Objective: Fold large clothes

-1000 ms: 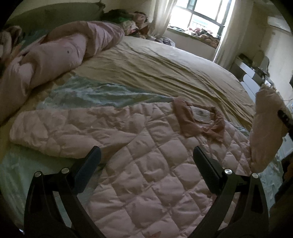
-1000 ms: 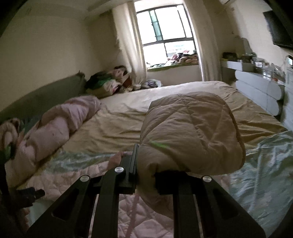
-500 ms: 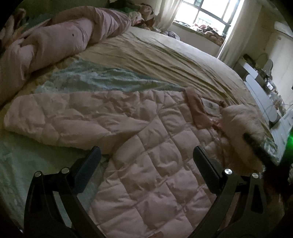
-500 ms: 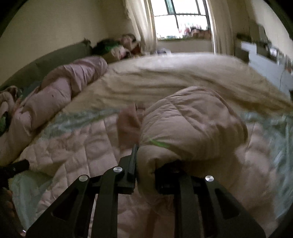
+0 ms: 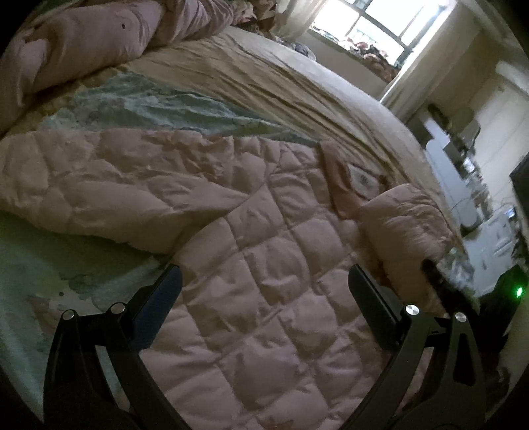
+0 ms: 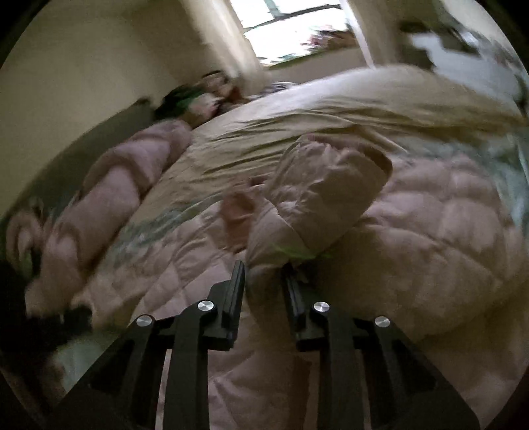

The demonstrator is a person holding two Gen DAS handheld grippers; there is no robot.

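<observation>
Quilted pink jacket [image 5: 258, 264]: our right gripper [image 6: 263, 274], clenched on its sleeve [image 6: 317, 205], has swung it down beside the collar [image 5: 337, 178], starting the fold, while our left gripper [image 5: 264, 291] hovers released.

Left wrist: close above jacket [image 5: 258, 264], facing window [image 5: 373, 29] | Right wrist: low, close behind folded sleeve [image 6: 317, 201] | Shared: jacket, bed [image 6: 264, 132], window.
</observation>
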